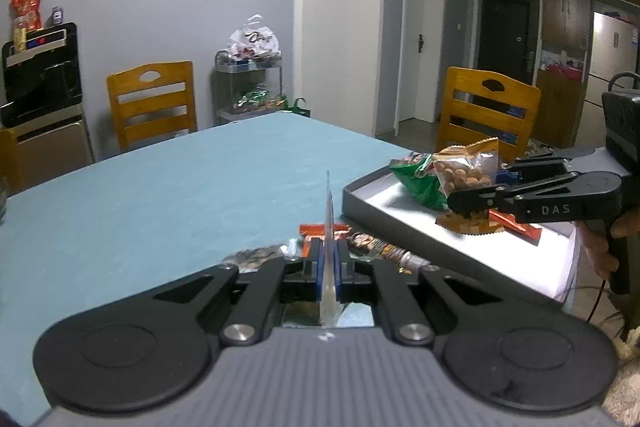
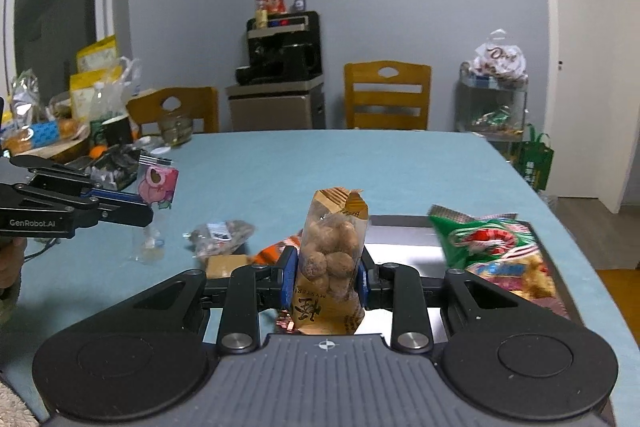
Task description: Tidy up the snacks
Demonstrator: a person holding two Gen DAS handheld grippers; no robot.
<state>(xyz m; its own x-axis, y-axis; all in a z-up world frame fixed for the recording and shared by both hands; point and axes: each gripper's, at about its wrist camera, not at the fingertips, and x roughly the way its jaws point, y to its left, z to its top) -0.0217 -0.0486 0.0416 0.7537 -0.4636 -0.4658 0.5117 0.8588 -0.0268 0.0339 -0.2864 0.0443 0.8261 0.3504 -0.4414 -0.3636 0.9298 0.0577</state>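
Note:
My left gripper (image 1: 329, 259) is shut on a thin clear snack packet (image 1: 329, 223), seen edge-on; in the right wrist view this packet (image 2: 158, 187) has a pink peach print and hangs above the blue table. My right gripper (image 2: 326, 277) is shut on an orange bag of brown nut balls (image 2: 332, 251), held upright over the grey tray (image 2: 400, 227). In the left wrist view the same bag (image 1: 466, 175) hangs over the tray (image 1: 360, 195). A green snack bag (image 2: 484, 241) lies in the tray.
Loose snacks lie on the table by the tray: a clear bag of nuts (image 2: 222, 233), an orange packet (image 1: 316, 231) and a brown wrapper (image 1: 376, 247). Clutter of bags and cups (image 2: 92, 115) fills the far left. Wooden chairs (image 2: 386, 95) stand behind the table.

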